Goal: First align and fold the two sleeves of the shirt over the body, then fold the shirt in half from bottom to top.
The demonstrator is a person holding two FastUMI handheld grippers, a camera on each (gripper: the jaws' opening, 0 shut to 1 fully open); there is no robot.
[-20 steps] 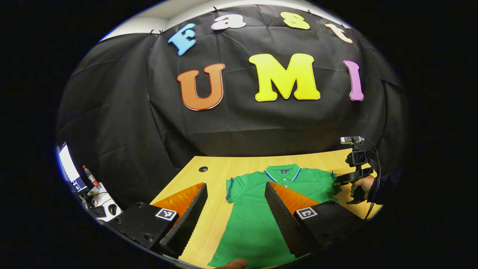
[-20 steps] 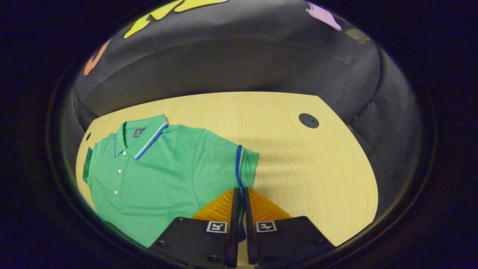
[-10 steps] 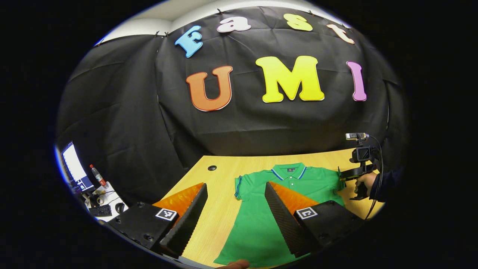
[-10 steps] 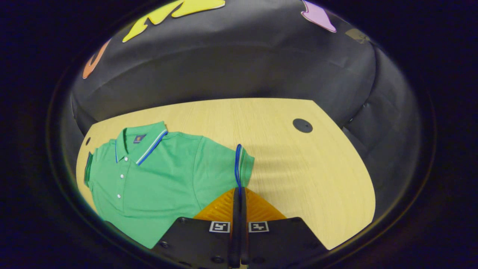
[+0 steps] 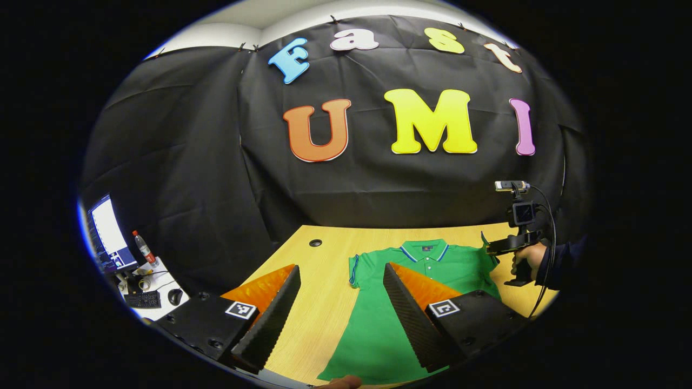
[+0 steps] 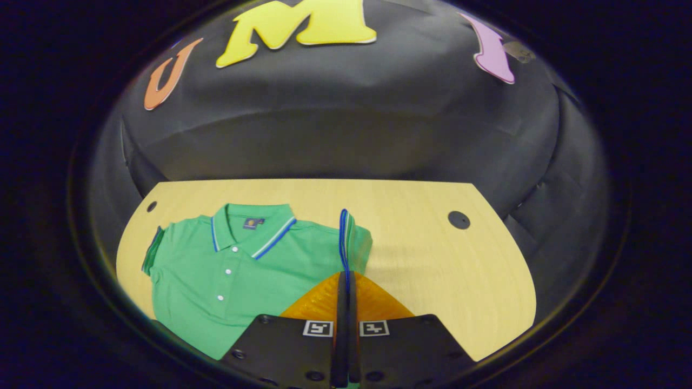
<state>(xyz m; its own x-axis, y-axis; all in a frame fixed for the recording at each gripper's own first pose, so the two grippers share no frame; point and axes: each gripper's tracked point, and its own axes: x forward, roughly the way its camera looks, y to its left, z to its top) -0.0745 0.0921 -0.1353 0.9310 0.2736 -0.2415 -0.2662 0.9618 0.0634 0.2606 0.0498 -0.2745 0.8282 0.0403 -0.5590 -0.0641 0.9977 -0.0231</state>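
A green polo shirt [image 5: 373, 335] with blue-trimmed collar lies face up on the wooden table [image 5: 324, 302]. My left gripper [image 5: 340, 267] is open above the table's near side, one finger over the shirt's body, the other over bare wood, near the left sleeve [image 5: 355, 269]. In the right gripper view the shirt [image 6: 216, 270] spreads to the left, and my right gripper [image 6: 344, 281] is shut on the cuff of the right sleeve [image 6: 351, 243], which stands lifted off the table. The left gripper view shows that right gripper [image 5: 491, 249] farther off, held by a hand at the shirt's right shoulder.
Round cable holes [image 5: 315, 243] [image 6: 458, 220] sit in the table [image 6: 432, 270] near its far corners. Bare wood lies right of the held sleeve. Off the table's left edge, lower down, is a desk with a monitor [image 5: 108, 232], a bottle and a keyboard. A fingertip [image 5: 340, 382] shows at the bottom edge.
My right gripper went from slightly apart to shut on the sleeve cuff and raised it. The left gripper stayed open and drifted left, so the shirt sits further right in its view.
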